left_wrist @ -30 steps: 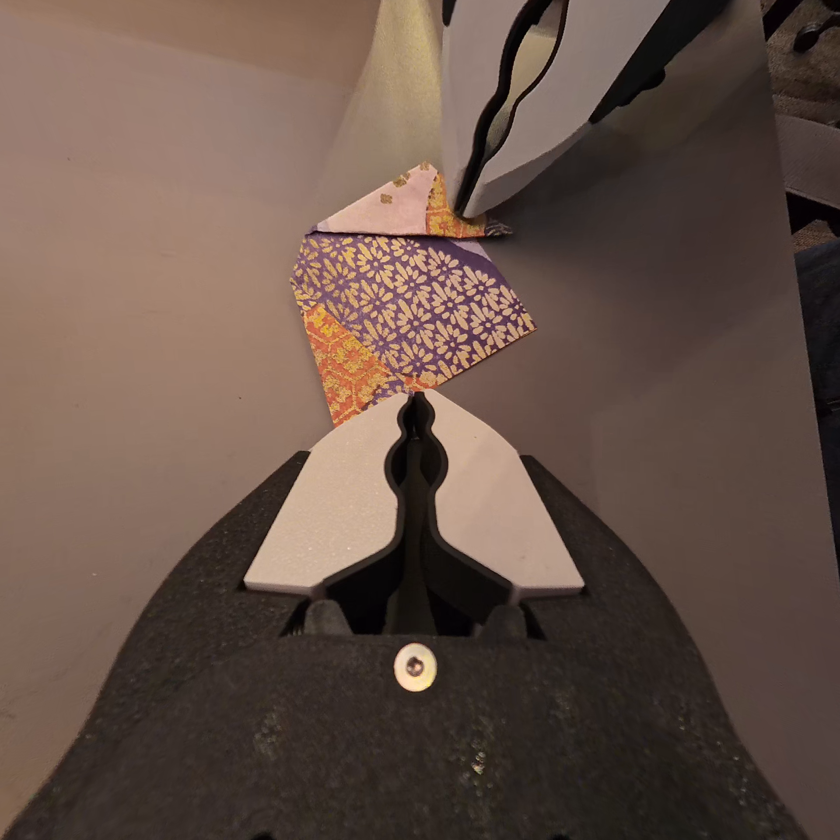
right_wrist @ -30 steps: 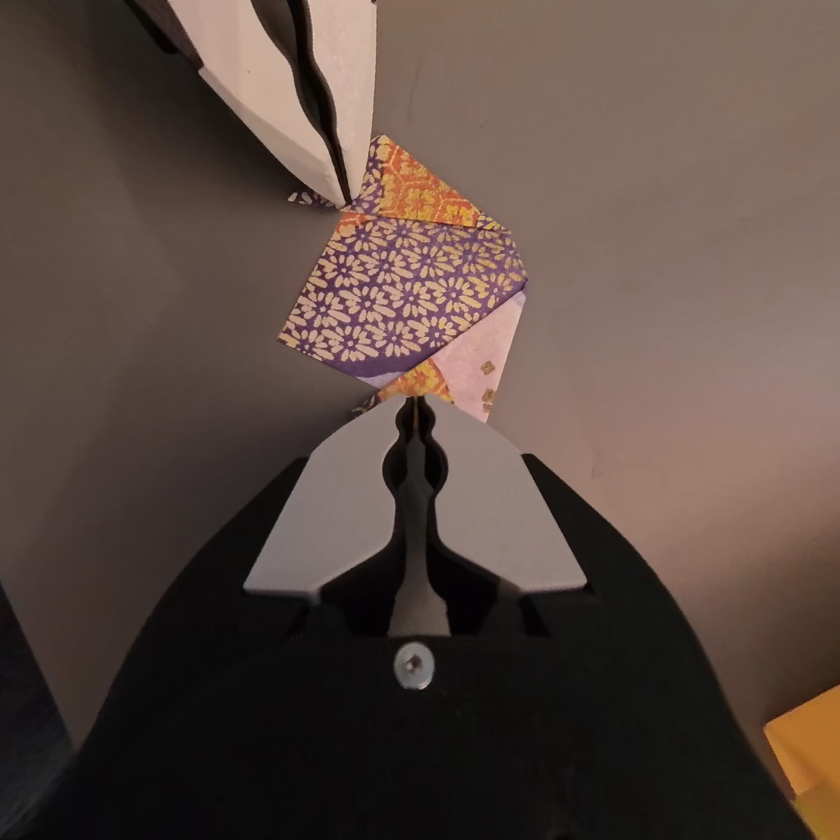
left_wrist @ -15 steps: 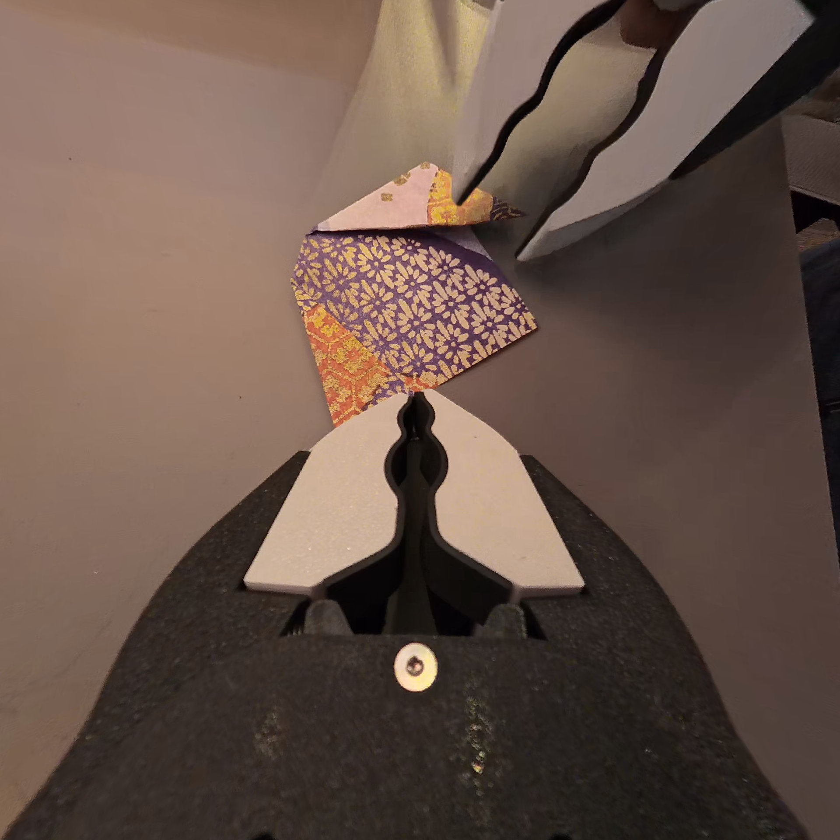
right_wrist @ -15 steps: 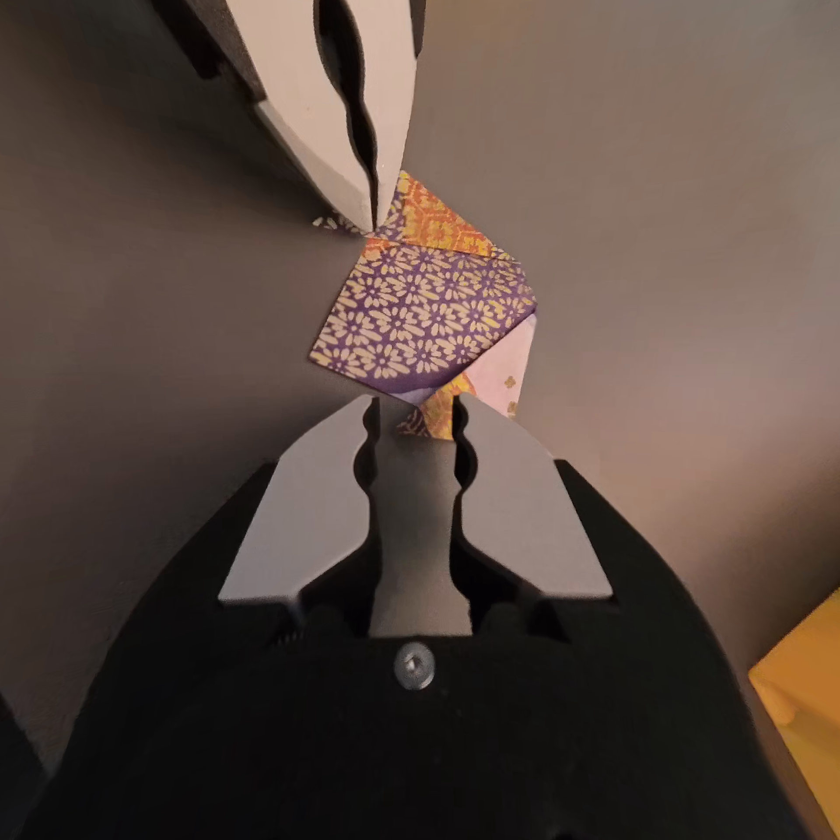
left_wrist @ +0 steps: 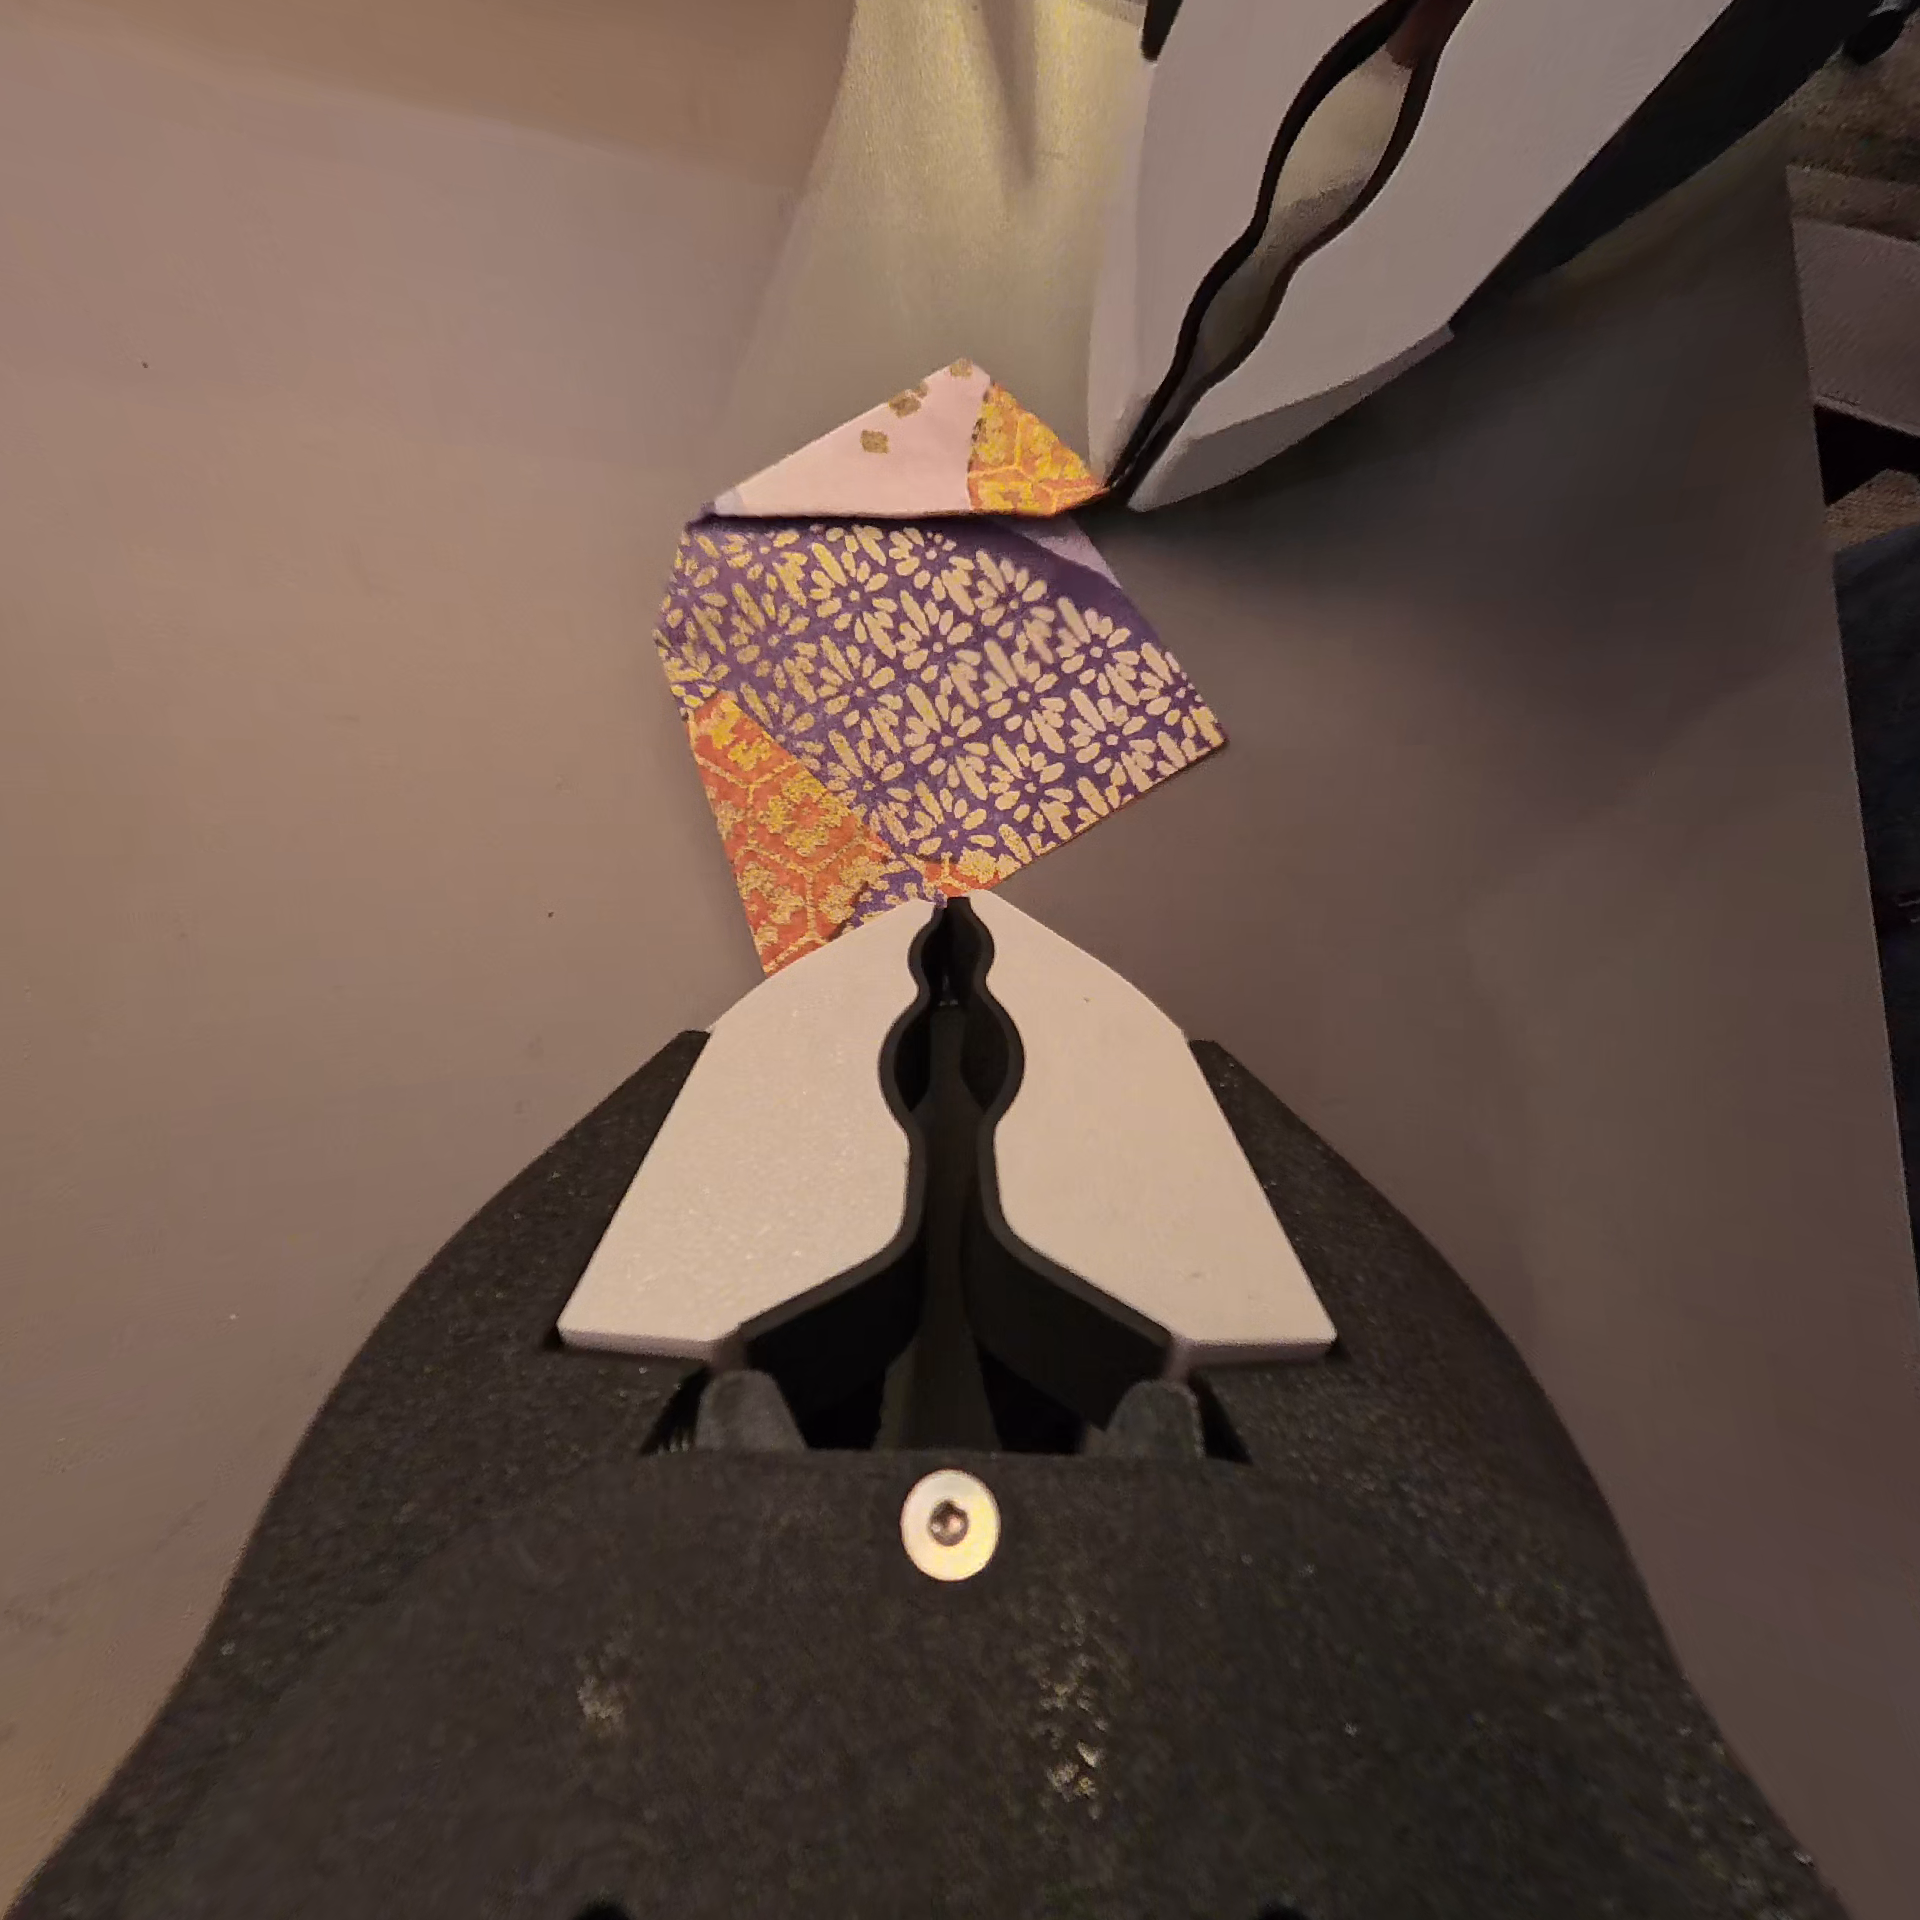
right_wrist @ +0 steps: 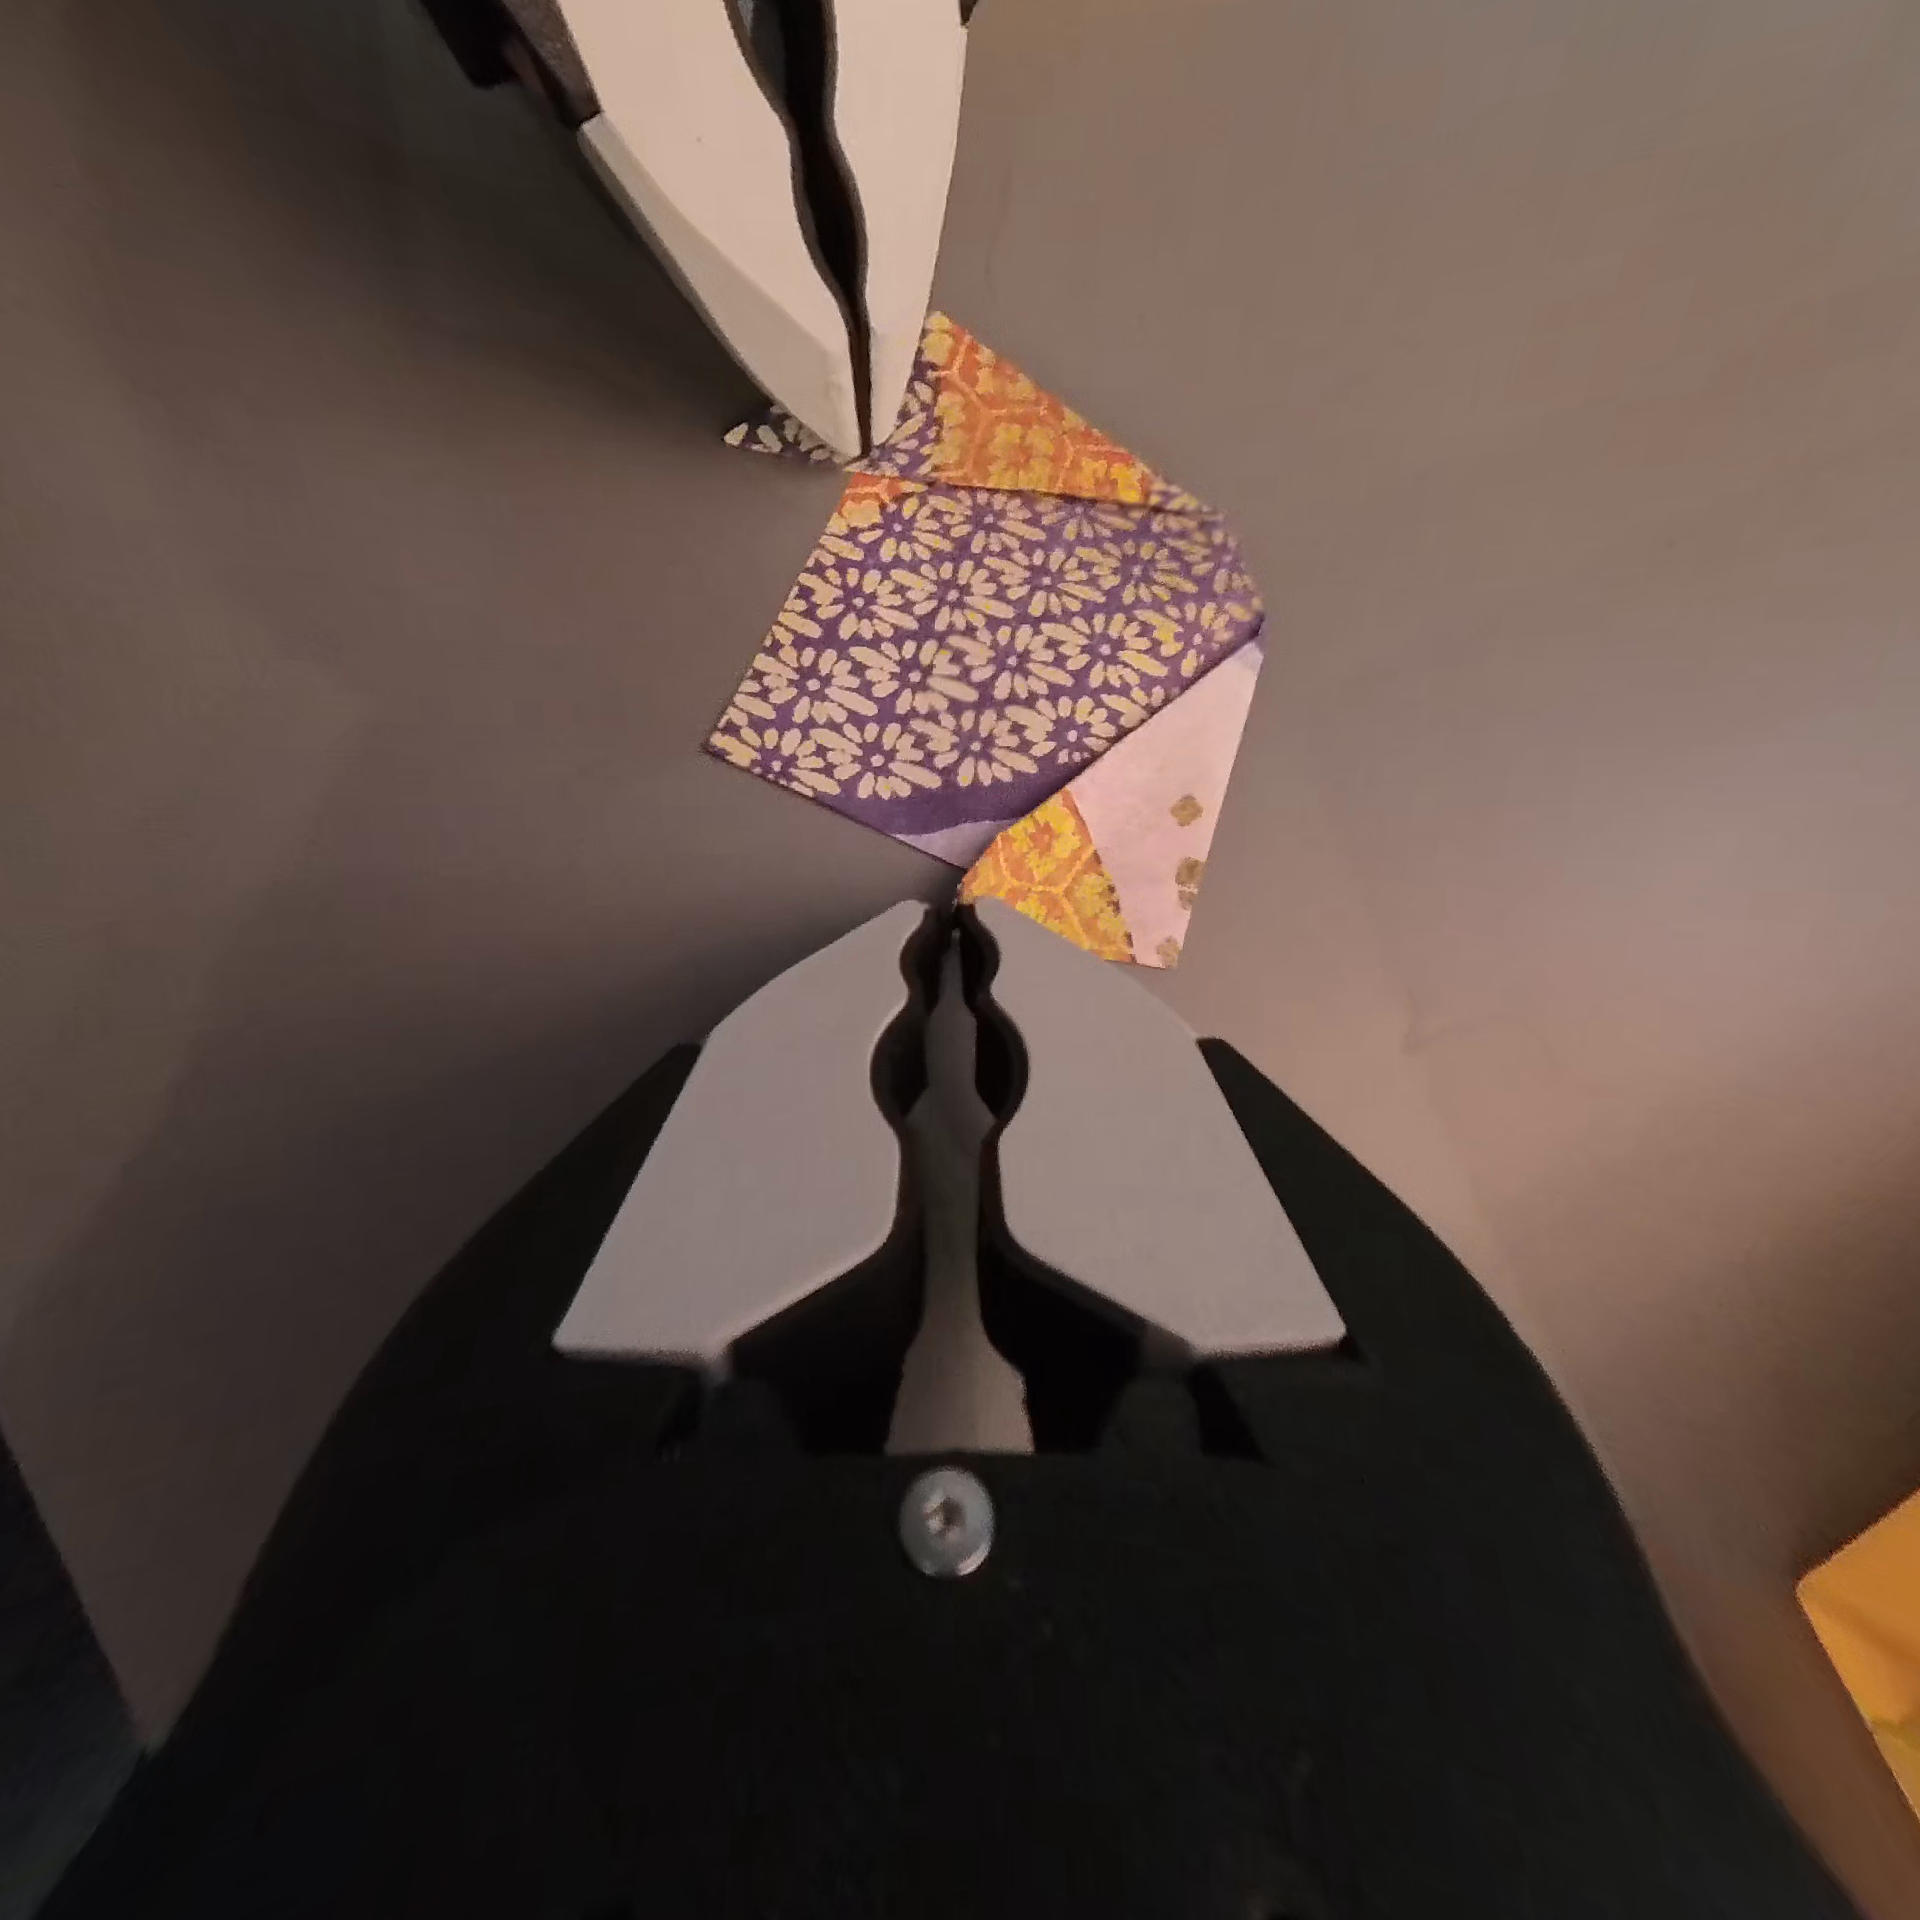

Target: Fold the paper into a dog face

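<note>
The paper (left_wrist: pixel 935 686) is lying on the grey table (left_wrist: pixel 1455 935), already folded up into a chunky multi-sided shape. Most of the top is purple with a pale flower print. One end has an orange-and-gold flap, and the other end has a lilac flap with an orange corner that's folded over and sits a bit raised off the layer under it.

Left gripper (left_wrist: pixel 954 906) has its jaws closed, tips pressed together right at the orange end of the paper — from the right wrist view you can see its tips (right_wrist: pixel 860 442) coming down onto that corner, with a tiny purple sliver of paper poking out past them. Can't say for sure if it's pinching the edge or just pressing down on it.

Right gripper (right_wrist: pixel 954 909) is at the opposite end, jaws pretty much closed, only a thin slit between the tips. The point of the lilac/orange flap sits right at those tips. In the left wrist view it (left_wrist: pixel 1127 488) looks like it's touching the flap's tip, but I can't tell whether any paper is actually caught in there.

Also there's something yellow (right_wrist: pixel 1870 1662) at the table's edge, well away from the paper.
</note>
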### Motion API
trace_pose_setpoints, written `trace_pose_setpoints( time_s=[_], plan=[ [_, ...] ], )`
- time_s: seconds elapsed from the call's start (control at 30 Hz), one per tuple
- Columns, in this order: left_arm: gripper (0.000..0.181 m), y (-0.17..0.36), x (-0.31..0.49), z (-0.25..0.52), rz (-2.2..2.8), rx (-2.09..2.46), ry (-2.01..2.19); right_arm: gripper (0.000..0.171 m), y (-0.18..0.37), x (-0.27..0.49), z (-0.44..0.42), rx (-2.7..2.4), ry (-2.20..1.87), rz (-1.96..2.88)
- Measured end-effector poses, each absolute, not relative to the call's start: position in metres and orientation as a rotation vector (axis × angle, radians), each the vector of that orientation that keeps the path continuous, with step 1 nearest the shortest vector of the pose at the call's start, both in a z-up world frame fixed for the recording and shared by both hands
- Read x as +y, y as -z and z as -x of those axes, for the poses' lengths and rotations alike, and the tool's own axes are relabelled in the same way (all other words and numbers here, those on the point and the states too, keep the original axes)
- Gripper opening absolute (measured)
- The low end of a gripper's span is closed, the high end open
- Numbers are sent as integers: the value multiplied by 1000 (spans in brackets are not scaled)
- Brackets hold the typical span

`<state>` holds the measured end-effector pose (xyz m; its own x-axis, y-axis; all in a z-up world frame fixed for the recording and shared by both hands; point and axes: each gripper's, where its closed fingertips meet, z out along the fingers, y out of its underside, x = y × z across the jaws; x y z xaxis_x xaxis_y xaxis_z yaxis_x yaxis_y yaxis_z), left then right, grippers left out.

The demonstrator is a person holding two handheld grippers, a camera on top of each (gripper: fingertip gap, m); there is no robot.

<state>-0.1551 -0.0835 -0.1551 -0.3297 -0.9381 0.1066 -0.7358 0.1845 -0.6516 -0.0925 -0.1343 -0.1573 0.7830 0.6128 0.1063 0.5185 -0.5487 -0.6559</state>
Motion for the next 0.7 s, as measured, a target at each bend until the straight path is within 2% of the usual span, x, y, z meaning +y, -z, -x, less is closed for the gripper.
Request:
trace_pose_setpoints(
  time_s=[0.13,0.27,0.43,0.5,0.7],
  plan=[
    [0,155,-84,155,1589,2159,906,25,156,-140,103,-798,-398,2316],
    [0,155,-84,156,1607,2152,942,26,130,-135,100,-753,-517,2221],
    [0,146,-96,167,1599,2166,1026,34,126,-137,86,-942,-425,2095],
    [8,140,-104,169,1542,2182,1005,41,130,-136,88,-1014,-397,2042],
    [34,124,-124,164,1469,2198,951,43,133,-128,109,-1137,-561,2008]
  ],
)
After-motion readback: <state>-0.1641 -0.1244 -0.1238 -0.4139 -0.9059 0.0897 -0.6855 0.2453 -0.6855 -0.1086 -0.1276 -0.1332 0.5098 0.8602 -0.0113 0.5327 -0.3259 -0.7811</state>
